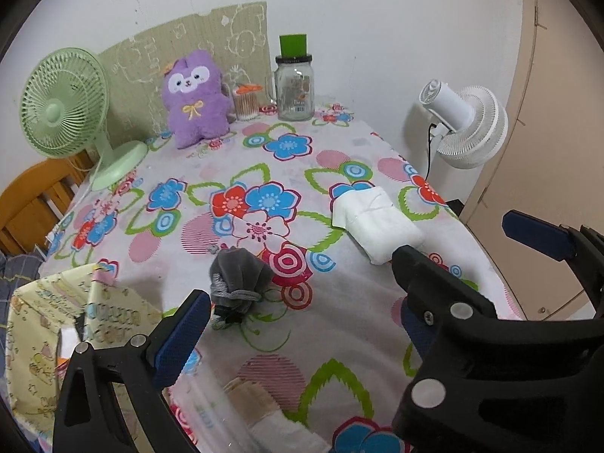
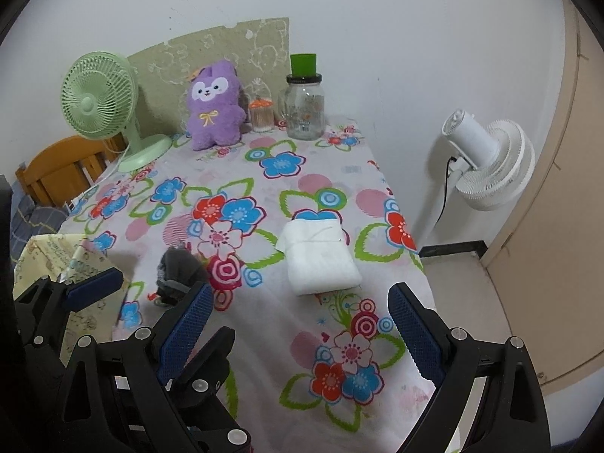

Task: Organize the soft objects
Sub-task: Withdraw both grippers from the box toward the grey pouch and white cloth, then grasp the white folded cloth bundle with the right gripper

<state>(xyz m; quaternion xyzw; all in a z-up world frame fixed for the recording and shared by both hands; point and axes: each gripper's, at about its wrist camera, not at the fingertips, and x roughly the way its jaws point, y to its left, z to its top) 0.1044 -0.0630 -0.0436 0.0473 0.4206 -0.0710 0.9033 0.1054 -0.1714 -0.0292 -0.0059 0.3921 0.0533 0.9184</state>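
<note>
A balled grey sock [image 1: 238,275] lies on the flowered tablecloth just beyond my left gripper [image 1: 298,321], which is open and holds nothing. The same grey sock [image 2: 177,271] shows in the right wrist view, partly behind a left finger. A folded white cloth [image 1: 377,222] lies further right. It sits just ahead of my right gripper [image 2: 302,302], open and empty, as the white cloth [image 2: 321,256] between the finger lines. A yellow printed fabric bin [image 1: 45,321] stands at the table's left front corner. The right gripper's fingers overlap the left wrist view's right side.
At the back stand a purple plush [image 1: 196,98], a green desk fan [image 1: 64,105], a swab pot [image 1: 245,102] and a glass jar [image 1: 294,87]. A white fan [image 2: 487,158] stands off the table's right edge. A clear bag with folded cloths [image 1: 249,407] lies near the front edge. A wooden chair [image 2: 60,166] is at the left.
</note>
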